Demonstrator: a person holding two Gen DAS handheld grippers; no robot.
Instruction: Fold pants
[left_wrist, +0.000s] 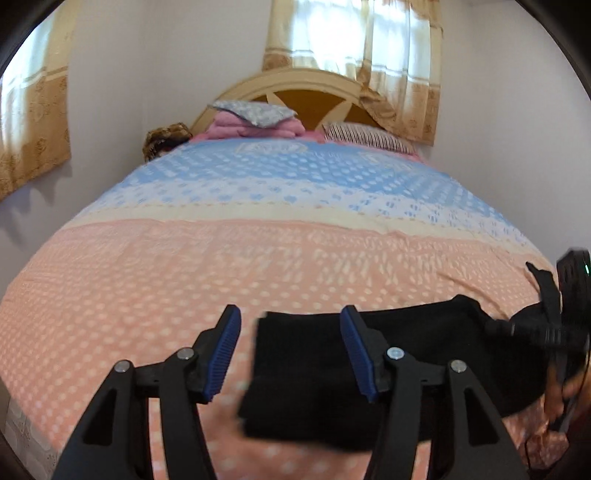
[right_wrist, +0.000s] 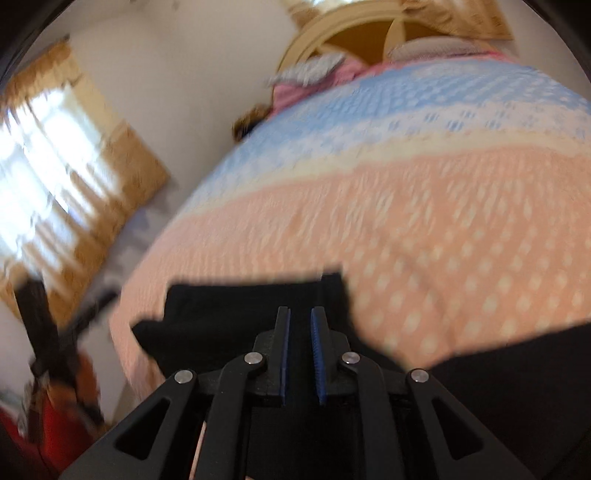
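Observation:
The black pants (left_wrist: 314, 373) lie folded into a flat band near the front edge of the bed, on the pink part of the bedspread (left_wrist: 184, 280). My left gripper (left_wrist: 290, 332) is open and empty, its blue pads straddling the pants' left end just above the cloth. In the right wrist view, blurred by motion, the pants (right_wrist: 229, 314) lie under and ahead of my right gripper (right_wrist: 300, 325). Its jaws stand nearly together with a narrow gap; nothing shows between the pads. The right gripper also shows at the far right of the left wrist view (left_wrist: 550, 325), over the pants' right end.
The bed has a pink, cream and blue bedspread. Pillows (left_wrist: 369, 138) and folded pink cloth (left_wrist: 255, 125) lie by the headboard (left_wrist: 295, 85). Curtained windows (left_wrist: 354, 48) are behind and to the left. The bed's left edge (right_wrist: 125, 295) drops to the floor.

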